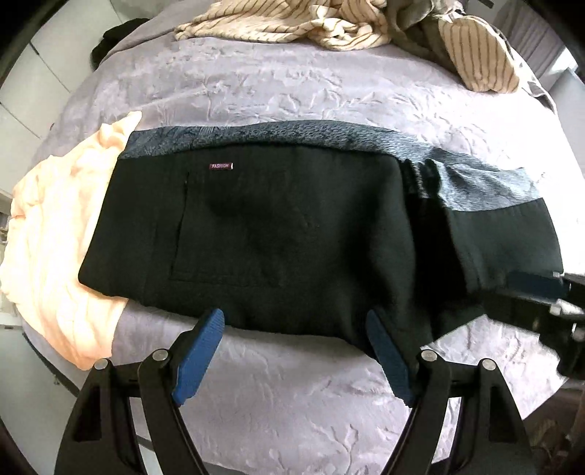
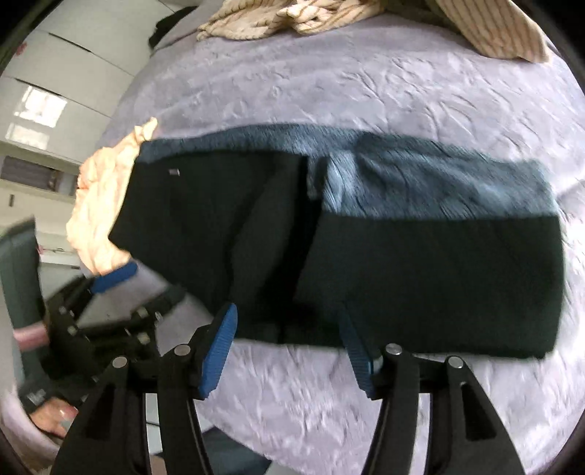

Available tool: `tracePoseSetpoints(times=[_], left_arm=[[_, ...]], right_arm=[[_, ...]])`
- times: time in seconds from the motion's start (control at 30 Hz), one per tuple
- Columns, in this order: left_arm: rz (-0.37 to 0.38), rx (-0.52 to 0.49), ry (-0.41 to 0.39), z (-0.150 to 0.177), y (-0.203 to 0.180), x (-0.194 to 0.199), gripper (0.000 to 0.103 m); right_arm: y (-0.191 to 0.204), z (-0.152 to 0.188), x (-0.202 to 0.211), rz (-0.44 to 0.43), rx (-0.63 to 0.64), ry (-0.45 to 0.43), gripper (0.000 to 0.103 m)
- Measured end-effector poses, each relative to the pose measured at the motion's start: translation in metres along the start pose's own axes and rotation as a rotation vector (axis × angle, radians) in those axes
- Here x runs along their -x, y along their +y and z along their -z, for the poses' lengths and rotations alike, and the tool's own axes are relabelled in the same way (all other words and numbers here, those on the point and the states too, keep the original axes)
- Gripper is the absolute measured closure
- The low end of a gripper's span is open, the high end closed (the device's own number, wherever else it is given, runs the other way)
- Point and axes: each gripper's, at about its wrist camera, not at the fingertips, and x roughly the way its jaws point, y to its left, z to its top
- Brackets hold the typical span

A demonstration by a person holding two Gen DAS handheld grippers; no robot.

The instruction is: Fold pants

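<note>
Pants: the black pants [image 1: 278, 237] are lying across the purple bed cover [image 1: 292, 383], folded over so a strip of grey-blue inside is showing along the far edge.
Label: a small tag [image 1: 221, 166] is sitting near the top left of the pants.
Left end: the left end of the pants is resting on a peach cloth [image 1: 62, 234].
Right end: the right end is lying flat on the bed cover.
Left gripper: the left gripper [image 1: 292, 325] is pointing down at the near edge of the pants. Its blue fingers [image 1: 199, 350] are standing wide apart and nothing is sitting between them. Their tips are showing right at the near edge of the pants; I cannot tell if they are touching.
Right gripper: the right gripper [image 2: 289, 325] is pointing down at the near edge too, over by the middle fold. Its jaws are standing apart and are not pinching anything.
Blur: the right view is looking smeary.
Hand: a hand [image 2: 55, 416] is holding the left gripper at the left side of the right view.
Far side: a striped cream cloth [image 1: 292, 25] is lying bunched up at the far end of the bed, well apart from the pants.
Room: white cupboards [image 2: 65, 91] are standing to the left of the bed.
</note>
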Motion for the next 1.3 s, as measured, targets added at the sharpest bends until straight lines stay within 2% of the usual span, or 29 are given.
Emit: tracePoseSetpoints(times=[0.23, 0.43, 0.77, 0.87, 1.07, 1.13, 1.2, 1.3], left_arm=[[0.015, -0.016, -0.006, 0.009, -0.006, 0.014, 0.022], [0.022, -0.03, -0.022, 0.01, -0.005, 0.022, 0.022], [0.023, -0.041, -0.027, 0.007, 0.02, 0.021, 0.021], [0.038, -0.022, -0.044, 0.006, 0.029, 0.022, 0.0], [0.055, 0.005, -0.046, 0.006, 0.042, 0.021, 0.0], [0.057, 0.019, -0.038, 0.007, 0.047, 0.019, 0.0], [0.055, 0.032, -0.032, 0.007, 0.053, 0.017, 0.001], [0.049, 0.051, -0.022, 0.007, 0.061, 0.014, 0.0]], right_arm=[[-0.006, 0.025, 0.011, 0.036, -0.071, 0.017, 0.033], [-0.001, 0.024, 0.02, 0.082, -0.08, -0.009, 0.025], [0.025, 0.02, 0.01, 0.119, -0.083, -0.013, 0.024], [0.037, 0.017, 0.01, 0.142, -0.051, -0.018, 0.023], [0.058, 0.013, 0.007, 0.219, 0.018, -0.027, 0.02], [0.063, 0.011, 0.006, 0.241, 0.037, -0.034, 0.008], [0.068, 0.01, 0.006, 0.264, 0.054, -0.045, 0.0], [0.072, 0.008, 0.007, 0.295, 0.067, -0.058, 0.0]])
